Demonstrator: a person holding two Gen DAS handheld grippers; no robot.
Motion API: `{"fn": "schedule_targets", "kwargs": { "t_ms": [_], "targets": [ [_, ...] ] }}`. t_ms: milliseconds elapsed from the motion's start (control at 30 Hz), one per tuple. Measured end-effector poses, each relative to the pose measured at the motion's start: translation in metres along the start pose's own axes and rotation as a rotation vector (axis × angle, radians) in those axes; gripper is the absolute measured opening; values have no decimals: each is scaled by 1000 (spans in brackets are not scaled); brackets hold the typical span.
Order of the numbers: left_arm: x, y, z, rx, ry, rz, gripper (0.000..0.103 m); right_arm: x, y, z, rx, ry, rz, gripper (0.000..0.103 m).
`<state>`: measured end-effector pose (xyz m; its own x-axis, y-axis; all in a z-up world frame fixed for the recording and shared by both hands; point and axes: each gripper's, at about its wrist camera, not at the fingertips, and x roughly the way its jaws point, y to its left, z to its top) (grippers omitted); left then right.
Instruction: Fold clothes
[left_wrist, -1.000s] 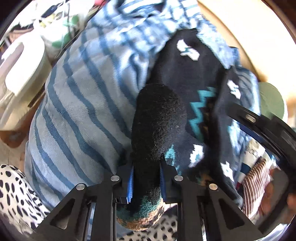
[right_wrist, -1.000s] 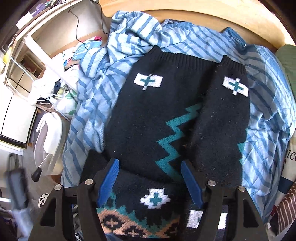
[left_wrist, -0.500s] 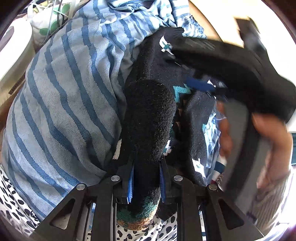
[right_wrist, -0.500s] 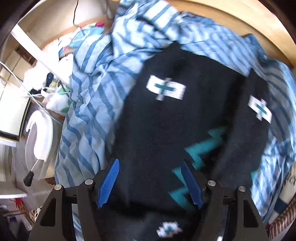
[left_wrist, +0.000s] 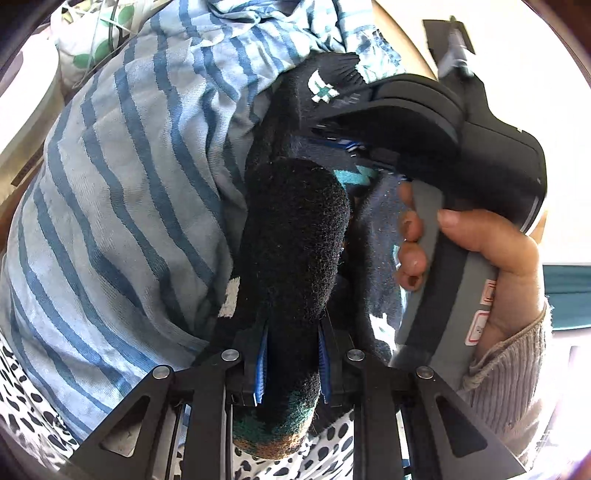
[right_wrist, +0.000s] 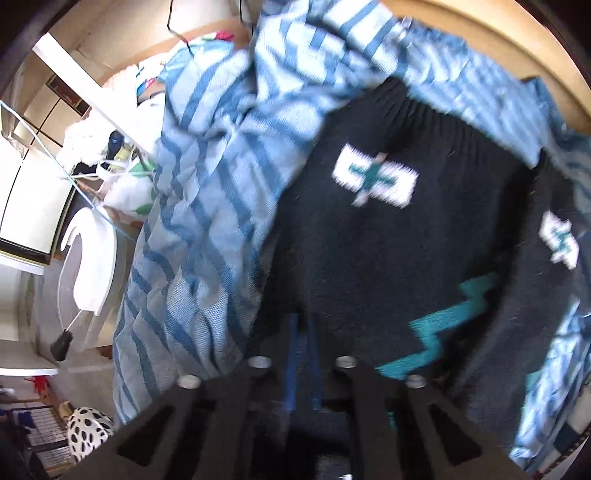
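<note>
A black knitted sweater (right_wrist: 388, 258) with white and teal marks lies on a blue striped sheet (right_wrist: 221, 192). My left gripper (left_wrist: 291, 365) is shut on a thick fold of the sweater (left_wrist: 295, 243) at its patterned hem. My right gripper (right_wrist: 303, 365) has its blue pads nearly together at the sweater's left edge; the view is blurred. In the left wrist view the right gripper (left_wrist: 343, 142), held by a hand (left_wrist: 487, 258), reaches onto the sweater ahead of the fold.
The striped sheet (left_wrist: 122, 206) covers the bed. A spotted black and white cloth (left_wrist: 22, 406) lies at the near edge. A white round object (right_wrist: 92, 262) and clutter stand on the floor to the left. A wooden headboard (right_wrist: 517, 48) runs behind.
My right gripper moved forward and left over the sweater and its pads closed from wide open. My left gripper stays shut on the fold, drawn slightly nearer.
</note>
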<state>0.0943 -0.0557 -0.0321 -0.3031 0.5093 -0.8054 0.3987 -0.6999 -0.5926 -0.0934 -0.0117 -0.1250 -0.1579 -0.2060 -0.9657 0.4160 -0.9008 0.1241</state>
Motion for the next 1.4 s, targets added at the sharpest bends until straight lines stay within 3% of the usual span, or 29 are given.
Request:
{"fn": "schedule_targets", "kwargs": {
  "t_ms": [167, 233, 300, 333, 367, 467, 533, 700, 800, 833, 867, 933, 1100, 1233, 1400],
  "targets": [
    [-13, -17, -2, 29, -4, -59, 22, -43, -22, -8, -8, -87, -11, 1],
    [-15, -27, -5, 64, -13, -42, 22, -59, -33, -14, -12, -104, 15, 4],
    [-15, -30, -9, 83, -16, -15, 22, -62, -36, -16, -2, -81, 29, 20],
    [-13, -28, -12, 74, -12, -21, 22, -61, -38, -15, 16, -75, 50, 51],
    [-11, -27, -14, 64, -7, -28, 22, -61, -39, -13, 35, -68, 72, 61],
    [-6, -31, -12, 60, 11, -53, 22, -56, -41, -7, 82, -35, 135, 65],
    [-6, -32, -11, 69, 20, -59, 22, -39, -30, 1, 62, 16, 115, 66],
    [-2, -29, -3, 56, 43, -91, 22, -3, -6, 6, -4, 88, 73, 61],
    [-1, -31, -2, 58, 50, -92, 22, 6, -2, 0, -18, 93, 95, 38],
    [0, -32, -3, 58, 51, -95, 22, 5, -2, -3, -26, 85, 109, 19],
    [0, -33, -3, 57, 52, -98, 22, 2, -1, -5, -47, 67, 106, 10],
    [-1, -37, -5, 57, 61, -114, 22, -10, -3, -11, -76, 33, 65, 10],
    [-7, -70, -15, 126, 72, -157, 22, -62, -44, -21, -14, -53, 67, 9],
    [-7, -117, -23, 232, 94, -171, 22, -109, -105, -43, 98, -136, 60, 9],
    [21, -175, -33, 361, 179, -136, 22, -127, -183, -81, 283, -177, 81, 9]
  ]
}}
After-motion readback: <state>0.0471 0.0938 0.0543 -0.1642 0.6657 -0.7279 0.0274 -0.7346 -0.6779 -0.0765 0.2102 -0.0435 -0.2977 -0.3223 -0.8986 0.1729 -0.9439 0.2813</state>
